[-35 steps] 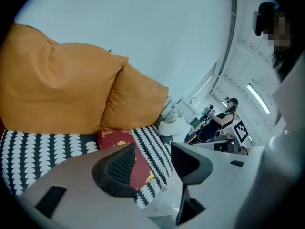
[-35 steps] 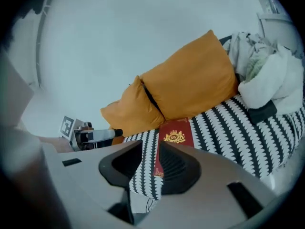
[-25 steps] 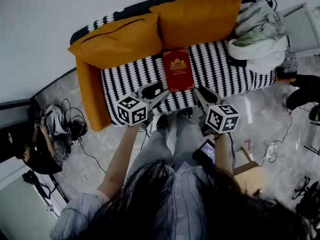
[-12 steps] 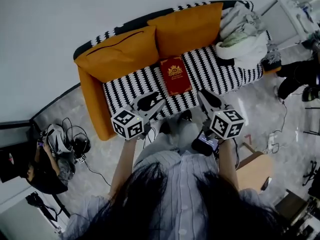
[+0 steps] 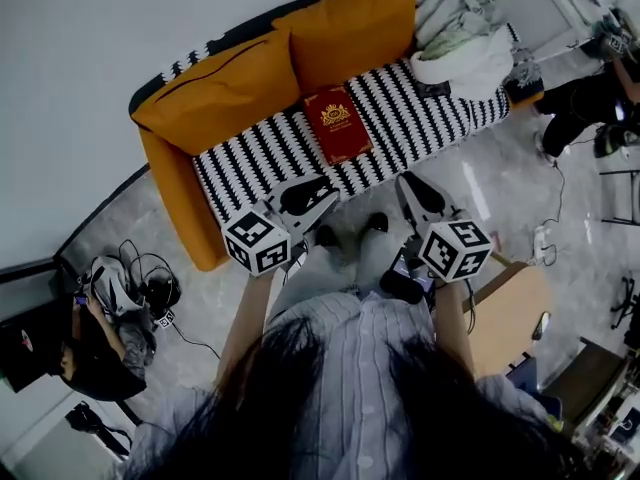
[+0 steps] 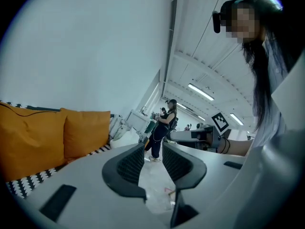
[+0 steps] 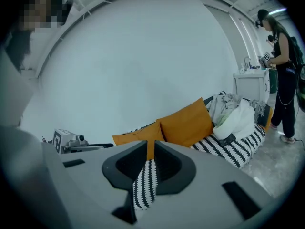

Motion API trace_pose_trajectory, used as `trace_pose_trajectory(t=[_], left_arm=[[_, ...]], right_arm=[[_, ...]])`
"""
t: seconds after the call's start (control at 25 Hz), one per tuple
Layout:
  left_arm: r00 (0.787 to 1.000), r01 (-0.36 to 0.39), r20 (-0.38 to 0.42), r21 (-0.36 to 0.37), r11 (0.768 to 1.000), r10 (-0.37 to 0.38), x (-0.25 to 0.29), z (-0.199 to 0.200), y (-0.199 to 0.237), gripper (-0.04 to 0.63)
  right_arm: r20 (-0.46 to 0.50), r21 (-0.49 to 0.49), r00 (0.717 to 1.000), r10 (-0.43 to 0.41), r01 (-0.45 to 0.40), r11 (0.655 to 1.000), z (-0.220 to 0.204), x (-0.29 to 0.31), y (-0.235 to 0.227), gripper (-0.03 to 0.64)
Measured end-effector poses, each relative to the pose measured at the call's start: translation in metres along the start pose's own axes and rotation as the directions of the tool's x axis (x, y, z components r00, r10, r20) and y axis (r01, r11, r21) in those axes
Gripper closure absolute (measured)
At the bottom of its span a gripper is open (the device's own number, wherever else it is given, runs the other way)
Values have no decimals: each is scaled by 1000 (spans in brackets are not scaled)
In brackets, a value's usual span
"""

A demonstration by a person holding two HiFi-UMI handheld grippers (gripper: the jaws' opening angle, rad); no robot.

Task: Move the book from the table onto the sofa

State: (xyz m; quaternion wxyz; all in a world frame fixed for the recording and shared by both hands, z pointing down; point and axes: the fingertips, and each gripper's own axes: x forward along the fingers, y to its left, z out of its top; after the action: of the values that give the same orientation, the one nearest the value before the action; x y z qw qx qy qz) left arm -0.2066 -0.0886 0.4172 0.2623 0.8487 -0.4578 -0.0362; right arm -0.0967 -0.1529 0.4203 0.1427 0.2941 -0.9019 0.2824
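Jaws farther back — book (image 5: pixel 337 124) well beyond

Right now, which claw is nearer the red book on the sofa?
Left. The left claw hangs just below-left of the red book in the head view; the right claw sits farther off, below-right. Both have just been closing on nothing, clear of the book.

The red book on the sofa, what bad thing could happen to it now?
The book lies flat on the striped sofa seat, so it probably won't fall. But someone sitting down might squash it. Also, cables lie on the floor to the person's left, so a sideways step could mean a trip.
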Motion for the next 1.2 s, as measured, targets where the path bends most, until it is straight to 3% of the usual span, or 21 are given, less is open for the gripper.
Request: trace_pose_trajectory(t=[0.32, 0.64, 1.0, 1.2], left_arm=[[1000, 13, -15, 13, 1000, -13, 9, -8, -30, 468], [1000, -7, 9, 47, 999, 7, 23, -8, -86, 468], [1000, -17, 3, 31, 999, 17, 29, -45, -162, 468], [999, -31, -16, 73, 997, 32, 25, -62, -198, 468]], right_arm=[[1, -4, 1000, 1, -1, 1000, -5, -28, -1, 560], [17, -20, 1000, 3, -3, 1000, -18, -96, -17, 560], [45, -4, 999, -28, 29, 1000, -51, -176, -48, 561], [66, -9, 997, -35, 35, 999, -66, -209, -53, 563]])
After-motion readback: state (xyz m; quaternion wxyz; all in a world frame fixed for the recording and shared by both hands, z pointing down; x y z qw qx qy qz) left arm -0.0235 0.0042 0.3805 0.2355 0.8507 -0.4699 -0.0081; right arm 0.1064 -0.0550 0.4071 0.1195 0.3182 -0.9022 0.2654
